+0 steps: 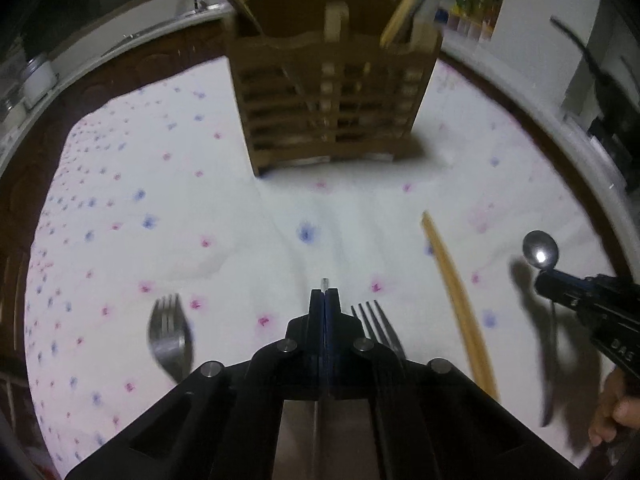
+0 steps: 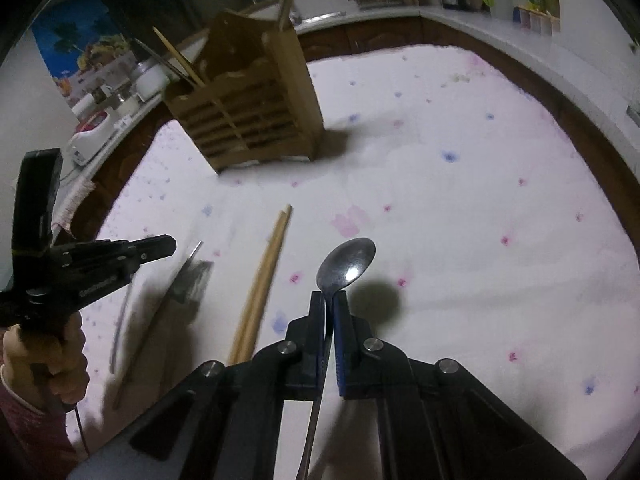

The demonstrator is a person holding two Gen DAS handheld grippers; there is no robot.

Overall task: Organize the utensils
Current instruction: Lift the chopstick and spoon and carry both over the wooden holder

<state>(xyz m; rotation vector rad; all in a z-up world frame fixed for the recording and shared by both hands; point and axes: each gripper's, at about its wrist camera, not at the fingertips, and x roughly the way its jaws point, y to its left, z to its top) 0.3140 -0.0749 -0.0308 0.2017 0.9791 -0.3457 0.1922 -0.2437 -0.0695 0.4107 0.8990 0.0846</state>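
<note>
Chopsticks [image 2: 262,280] on cloth [image 2: 460,208], before caddy [image 2: 256,108]

Black claw [image 2: 327,308], blue pads, silver pivot screws, maroon sleeve [image 2: 24,436]

2 forks [image 1: 170,336], chopsticks [image 1: 460,300] flat — spoon [image 2: 346,266] lifted.

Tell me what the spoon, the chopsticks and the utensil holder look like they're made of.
Spoon: polished metal, likely steel; its bowl shows a bright glare.
Chopsticks: pale, matte, evenly tan; wood or bamboo, cannot tell which.
Utensil holder: brown slatted wood, dull finish, no shine.
</note>
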